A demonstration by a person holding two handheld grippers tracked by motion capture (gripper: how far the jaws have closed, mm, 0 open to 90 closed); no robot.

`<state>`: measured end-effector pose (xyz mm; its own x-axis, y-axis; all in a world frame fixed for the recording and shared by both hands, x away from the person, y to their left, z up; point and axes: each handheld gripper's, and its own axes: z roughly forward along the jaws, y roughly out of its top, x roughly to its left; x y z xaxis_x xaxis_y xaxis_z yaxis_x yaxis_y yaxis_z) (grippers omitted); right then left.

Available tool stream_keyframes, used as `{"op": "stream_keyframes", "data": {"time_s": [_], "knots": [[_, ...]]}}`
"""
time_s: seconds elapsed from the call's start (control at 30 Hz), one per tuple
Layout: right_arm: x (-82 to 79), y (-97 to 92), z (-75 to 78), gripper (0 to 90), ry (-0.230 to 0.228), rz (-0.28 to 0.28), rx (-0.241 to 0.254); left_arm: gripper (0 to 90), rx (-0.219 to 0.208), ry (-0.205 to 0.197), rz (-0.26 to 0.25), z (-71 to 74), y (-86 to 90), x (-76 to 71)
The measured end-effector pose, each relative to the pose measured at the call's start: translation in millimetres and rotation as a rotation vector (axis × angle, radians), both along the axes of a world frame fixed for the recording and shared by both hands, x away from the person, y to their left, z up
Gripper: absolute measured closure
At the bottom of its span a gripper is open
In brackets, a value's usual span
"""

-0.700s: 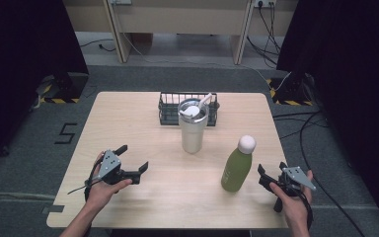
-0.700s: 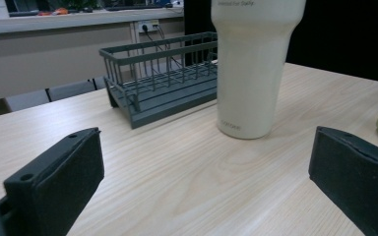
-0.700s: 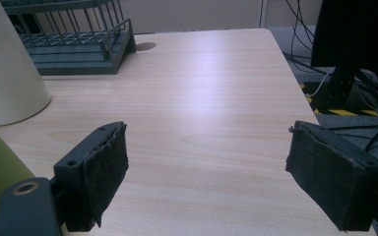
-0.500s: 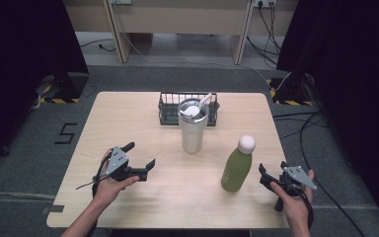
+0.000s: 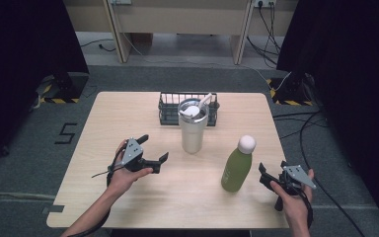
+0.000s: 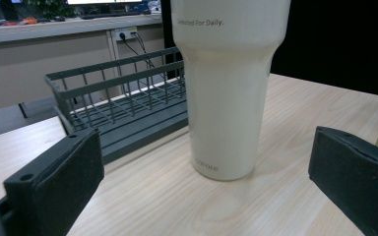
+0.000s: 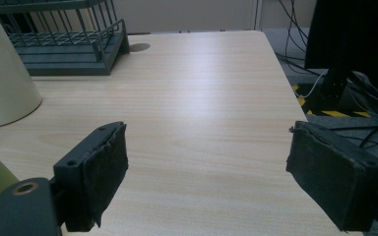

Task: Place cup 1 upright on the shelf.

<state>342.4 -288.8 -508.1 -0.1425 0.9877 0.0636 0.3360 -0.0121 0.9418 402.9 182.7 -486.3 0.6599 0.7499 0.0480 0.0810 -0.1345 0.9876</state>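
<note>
overhead looking down, claw cameras low, tumbler point(image 5: 193, 129) shared

Tumbler point(image 5: 193, 129) before basket point(image 5: 170, 116); bottle point(image 5: 237, 167) right.

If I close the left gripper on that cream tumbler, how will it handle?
The tumbler is tall and tapers to a narrow base, so a sideways nudge would probably tip it. Its smooth wall looks slippery and rigid; grip low on the straighter part. The lid and straw suggest there may be liquid inside, so maybe heavy.

Right tool point(image 7: 209, 179) wide open over bare table point(image 7: 202, 98) — wire basket point(image 7: 61, 42), perhaps a cream tumbler point(image 7: 2, 83), far left.
</note>
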Motion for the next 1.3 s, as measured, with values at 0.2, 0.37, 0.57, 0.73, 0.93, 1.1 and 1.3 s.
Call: {"op": "stream_keyframes", "data": {"time_s": [0.2, 0.37, 0.57, 0.73, 0.93, 1.1, 1.3], "knots": [[0.6, 0.0, -0.2, 15.3, 0.0, 0.0, -0.002, 0.0, -0.001, 0.002, -0.016, 1.3, -12.2, 8.9], [1.6, 0.9, -0.6, 15.2, 0.003, 0.001, -0.001, 0.0, 0.004, 0.0, -0.029, 4.2, -21.9, 16.8], [1.9, 0.9, -1.5, 15.2, 0.005, -0.001, -0.002, 0.0, 0.009, 0.005, -0.044, 5.6, -33.5, 25.4], [1.7, 0.6, -1.7, 15.2, 0.007, -0.003, 0.0, 0.0, 0.014, 0.007, -0.052, 5.3, -39.6, 31.7], [1.9, 1.3, -2.5, 15.2, 0.012, -0.004, 0.002, 0.0, 0.005, 0.007, -0.059, 7.6, -44.9, 42.4], [1.9, 1.2, -2.6, 15.2, 0.013, -0.006, 0.008, 0.0, 0.019, 0.012, -0.074, 5.7, -54.1, 49.0], [1.5, 0.6, -2.8, 15.2, 0.012, -0.003, 0.005, 0.0, 0.018, 0.021, -0.068, 2.9, -63.8, 59.2]]}}
